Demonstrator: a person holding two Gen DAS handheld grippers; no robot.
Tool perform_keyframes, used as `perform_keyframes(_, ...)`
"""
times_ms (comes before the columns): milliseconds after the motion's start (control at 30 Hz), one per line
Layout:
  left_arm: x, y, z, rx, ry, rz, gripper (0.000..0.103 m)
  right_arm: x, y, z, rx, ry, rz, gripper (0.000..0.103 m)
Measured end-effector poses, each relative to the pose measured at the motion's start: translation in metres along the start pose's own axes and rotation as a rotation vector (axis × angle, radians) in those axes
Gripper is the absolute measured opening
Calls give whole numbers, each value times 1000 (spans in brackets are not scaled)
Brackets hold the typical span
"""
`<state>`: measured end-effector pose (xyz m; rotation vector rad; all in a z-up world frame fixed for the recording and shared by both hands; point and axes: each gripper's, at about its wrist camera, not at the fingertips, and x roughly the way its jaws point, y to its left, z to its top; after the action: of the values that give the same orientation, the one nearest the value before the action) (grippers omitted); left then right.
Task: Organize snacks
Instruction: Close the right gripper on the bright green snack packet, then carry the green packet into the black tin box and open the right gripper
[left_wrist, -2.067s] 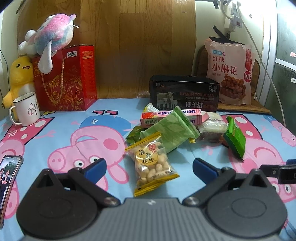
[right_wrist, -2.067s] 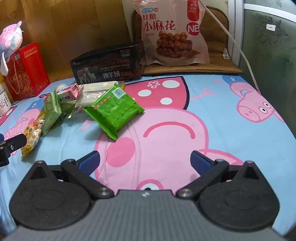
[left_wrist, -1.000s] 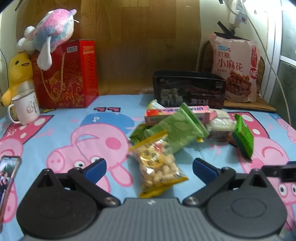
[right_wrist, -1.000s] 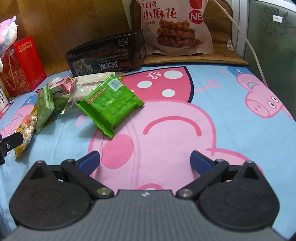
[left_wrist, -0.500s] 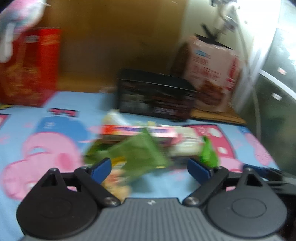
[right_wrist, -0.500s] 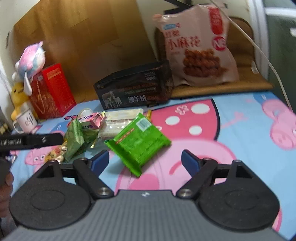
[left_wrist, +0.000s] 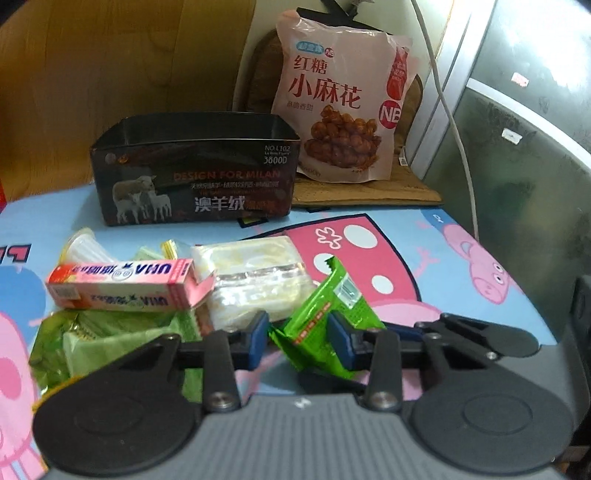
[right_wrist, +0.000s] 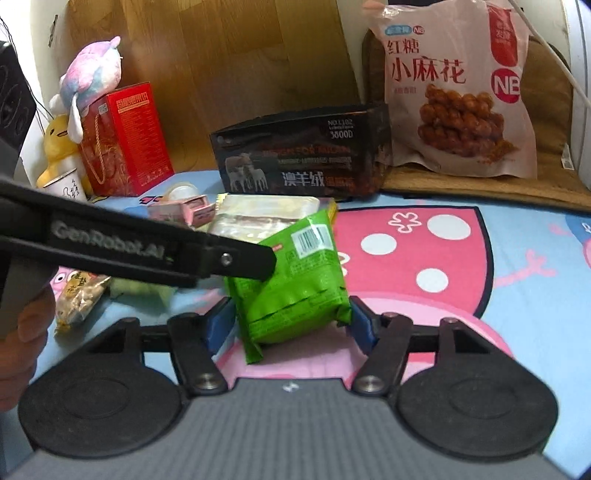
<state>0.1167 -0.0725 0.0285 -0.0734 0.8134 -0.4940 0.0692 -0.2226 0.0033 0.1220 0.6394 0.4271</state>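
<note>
The green packet (right_wrist: 291, 284) lies nearest, tilted up off the counter (right_wrist: 517, 295), between the pads of both grippers at once. The right gripper (right_wrist: 290, 325) has its jaws drawn in around the packet's lower end, both pads touching or almost touching its sides; whether it is truly clamped cannot be told. In the left wrist view the left gripper (left_wrist: 297, 341) is narrowed on the same packet (left_wrist: 325, 328), with the right pad against the foil and a slight gap at the left pad, so a firm grip cannot be confirmed there either.

The packet is judged light, soft and crinkly, with slippery foil and probably brittle contents. It is best taken across its flat faces near the middle or at a sealed end, with mild pressure only.

Just beyond are a clear wrapped cake (left_wrist: 255, 280), a pink box (left_wrist: 125, 284) and pale green packs (left_wrist: 110, 343), heaped and touching. A peanut bag (right_wrist: 79, 293) lies to the left.

Farther back stands the open black box (left_wrist: 195, 184), judged the likely bin, and behind it 1 large pink bag (left_wrist: 340, 99).
</note>
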Motion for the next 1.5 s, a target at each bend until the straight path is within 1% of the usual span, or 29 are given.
perform_keyframes(33, -6, 2, 0, -8, -3, -8, 34, -2, 0, 0, 8, -4, 6, 63)
perform_keyframes(100, -21, 4, -2, -18, -27, -24, 32, -10, 0, -1, 25, -23, 17, 61)
perform_keyframes(200, -45, 7, -6, -21, -75, -16, 32, -20, 10, 4, 21, -57, 44, 61)
perform_keyframes(267, -58, 14, -13, -42, -88, -7, 32, -25, 20, 5, 21, -65, 67, 61)
perform_keyframes(367, -76, 31, -30, -92, -83, 13, 32, -27, 38, 2, 20, -42, 117, 59)
perform_keyframes(500, -100, 53, -57, -150, -75, 42, 32, -24, 60, -8, 59, 44, 216, 55)
perform_keyframes(567, -110, 61, -69, -175, -81, 50, 32, -23, 71, -13, 65, 73, 248, 54)
perform_keyframes(667, -120, 65, -80, -194, -98, 56, 32, -25, 88, -15, 40, 87, 254, 53)
perform_keyframes(767, -131, 67, -84, -203, -131, 52, 33, -30, 99, -13, 30, 85, 252, 52)
perform_keyframes(800, -135, 67, -84, -205, -144, 52, 33, -32, 101, -12, 27, 78, 249, 50)
perform_keyframes(900, -140, 67, -77, -199, -169, 45, 33, -39, 106, -9, 20, 54, 235, 48)
perform_keyframes(1033, -141, 65, -62, -175, -196, 36, 33, -41, 107, 1, 23, 11, 205, 47)
perform_keyframes(1167, -136, 65, -50, -153, -199, 28, 33, -42, 103, 8, 51, -8, 195, 47)
perform_keyframes(1267, -129, 66, -32, -135, -208, 20, 33, -38, 97, 19, 56, -23, 185, 47)
perform_keyframes(1367, -119, 65, -4, -109, -229, 15, 34, -31, 83, 40, 81, -51, 175, 46)
perform_keyframes(1500, -91, 65, 52, -69, -251, 22, 34, -13, 62, 75, 89, -98, 145, 46)
